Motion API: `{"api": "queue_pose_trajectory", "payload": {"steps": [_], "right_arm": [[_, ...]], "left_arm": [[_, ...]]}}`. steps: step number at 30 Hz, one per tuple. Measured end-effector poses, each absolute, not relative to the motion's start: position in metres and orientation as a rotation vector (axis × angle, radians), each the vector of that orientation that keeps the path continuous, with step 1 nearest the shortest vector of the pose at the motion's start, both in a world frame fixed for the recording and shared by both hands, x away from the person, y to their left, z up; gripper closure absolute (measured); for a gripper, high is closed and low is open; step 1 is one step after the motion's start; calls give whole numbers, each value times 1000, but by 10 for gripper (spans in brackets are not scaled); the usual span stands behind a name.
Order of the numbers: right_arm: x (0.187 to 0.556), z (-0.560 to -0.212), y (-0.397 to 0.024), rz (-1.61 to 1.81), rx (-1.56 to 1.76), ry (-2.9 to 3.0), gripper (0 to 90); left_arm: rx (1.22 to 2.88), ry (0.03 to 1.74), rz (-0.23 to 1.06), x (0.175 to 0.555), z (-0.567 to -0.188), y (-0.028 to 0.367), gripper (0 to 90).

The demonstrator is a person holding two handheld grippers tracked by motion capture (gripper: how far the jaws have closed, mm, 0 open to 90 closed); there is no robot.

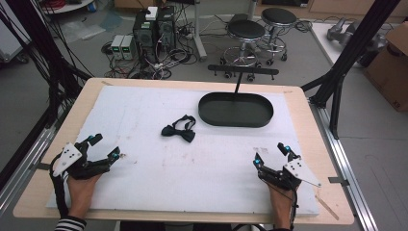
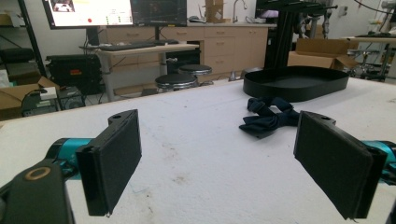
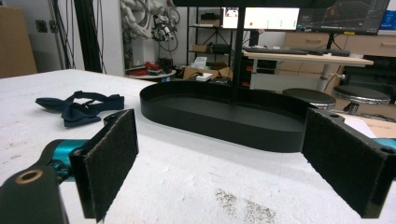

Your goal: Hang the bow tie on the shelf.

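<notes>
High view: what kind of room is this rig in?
Likely a robotics lab or data-collection workspace. Computer towers with tangled cables sit on the floor past the table, monitors stand on a desk, and lab stools are nearby.

1. Bow tie [image 1: 179, 130]: dark navy cloth, soft and matt.
2. Oval tray [image 1: 235, 109]: black, smooth, matt, plastic-looking.
3. Table cover [image 1: 192, 163]: white, rough, grainy, stained.
4. Table edge [image 1: 308, 103]: pale wood.
5. Gripper pads [image 2: 116, 158]: black, fuzzy felt-like facing.
</notes>
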State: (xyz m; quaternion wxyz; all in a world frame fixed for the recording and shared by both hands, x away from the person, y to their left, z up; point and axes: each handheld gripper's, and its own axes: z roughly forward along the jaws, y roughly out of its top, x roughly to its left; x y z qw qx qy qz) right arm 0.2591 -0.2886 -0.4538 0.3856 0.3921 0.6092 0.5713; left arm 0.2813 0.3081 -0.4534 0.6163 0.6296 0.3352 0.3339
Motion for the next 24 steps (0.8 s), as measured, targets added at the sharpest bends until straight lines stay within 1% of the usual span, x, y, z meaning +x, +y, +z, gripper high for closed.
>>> {"api": "queue_pose_trajectory", "payload": {"steps": [24], "right_arm": [[260, -453, -289, 1445, 1019, 1545, 104]], "left_arm": [[1453, 770, 771, 281, -453, 308, 155]]}}
